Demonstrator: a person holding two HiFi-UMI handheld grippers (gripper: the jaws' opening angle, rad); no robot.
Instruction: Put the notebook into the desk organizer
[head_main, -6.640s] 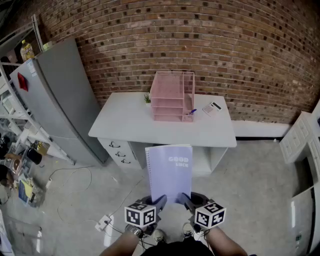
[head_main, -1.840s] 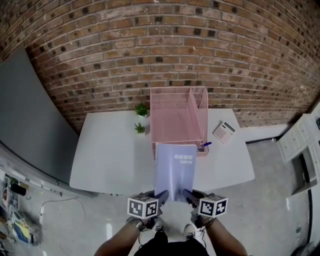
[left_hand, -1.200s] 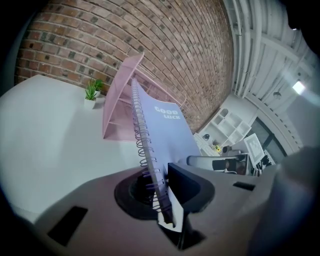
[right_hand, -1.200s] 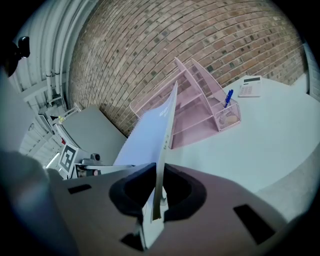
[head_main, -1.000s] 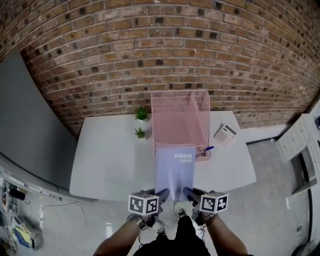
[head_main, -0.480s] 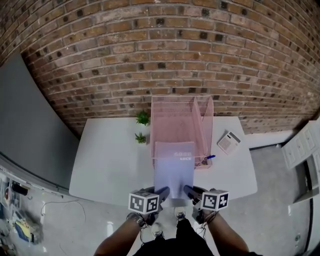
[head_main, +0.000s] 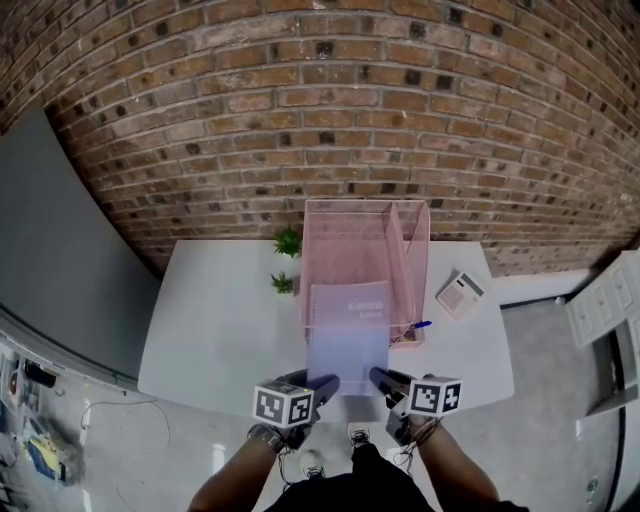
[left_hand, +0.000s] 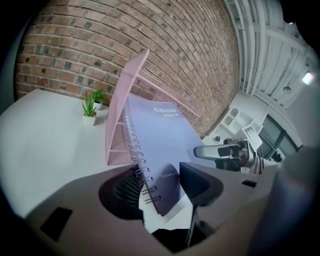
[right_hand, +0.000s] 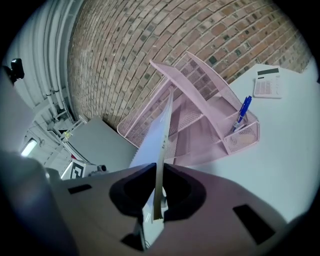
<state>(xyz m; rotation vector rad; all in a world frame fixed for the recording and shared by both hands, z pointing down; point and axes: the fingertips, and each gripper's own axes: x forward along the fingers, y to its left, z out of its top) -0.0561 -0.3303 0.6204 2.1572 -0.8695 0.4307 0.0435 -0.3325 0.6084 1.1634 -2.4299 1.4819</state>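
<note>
Lilac notebook (head_main: 347, 330): far end entering the pink desk organizer (head_main: 365, 225) on the tabletop (head_main: 215, 320). Left gripper (head_main: 320, 386) has just been opening, spiral edge loose between its jaws. Right gripper (head_main: 382, 380) pinches the opposite edge. Release apparently begun; insertion incomplete.

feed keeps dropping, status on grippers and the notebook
Left gripper just opening, notebook corner loose between jaws. Right gripper shut on notebook edge. Far edge at desk organizer front. Blue pen in side cup, not blocking.

Office-like room: brick wall (head_main: 350, 110), white desk (head_main: 220, 320), mesh organizer (head_main: 352, 240), calculator (head_main: 461, 295).
</note>
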